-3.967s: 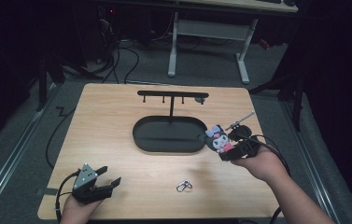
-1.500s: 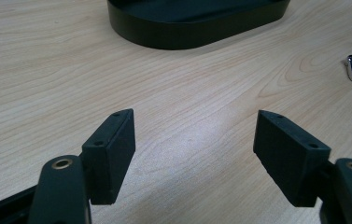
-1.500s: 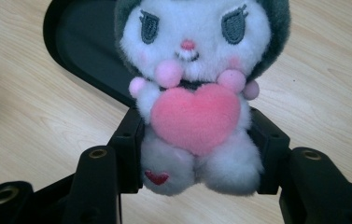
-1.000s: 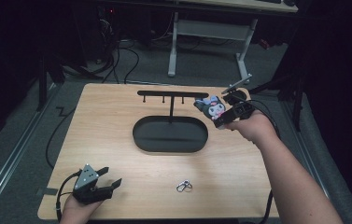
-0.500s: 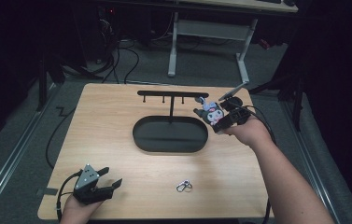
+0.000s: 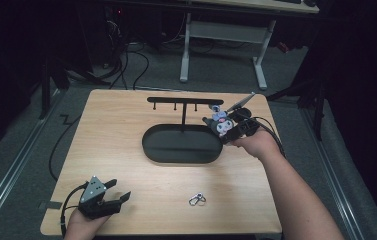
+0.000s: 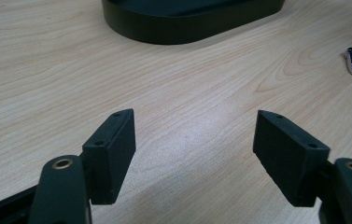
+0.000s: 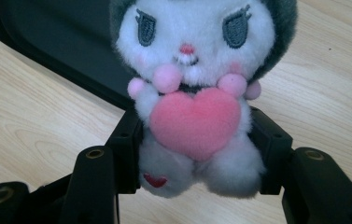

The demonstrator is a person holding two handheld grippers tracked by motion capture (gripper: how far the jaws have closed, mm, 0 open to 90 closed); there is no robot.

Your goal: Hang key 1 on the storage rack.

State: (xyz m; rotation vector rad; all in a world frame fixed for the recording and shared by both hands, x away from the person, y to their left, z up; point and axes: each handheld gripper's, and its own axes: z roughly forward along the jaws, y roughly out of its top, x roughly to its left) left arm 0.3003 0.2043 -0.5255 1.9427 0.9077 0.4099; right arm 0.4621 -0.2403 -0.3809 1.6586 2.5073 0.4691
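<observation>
Right now a small plush toy [image 8: 193,93] with a white face, dark ears and a pink heart on its tummy sits squeezed between the two black jaws of the right gripper [image 6: 226,128], which press on its sides and hold it tight. Seen from the high view, the plush toy [image 6: 222,123] is at the right end of the black oval tray [image 6: 158,150], just beside the tray's rim and close under the right tip of the black hook rack [image 6: 183,101] that stands up from the tray. Near the front of the tray, a little silver clip [image 6: 196,200] lies on the wooden table [image 6: 116,130]. Well off to the tray's front left, the left gripper [image 6: 107,199] rests low by the table edge with its jaws spread wide and nothing between them.
</observation>
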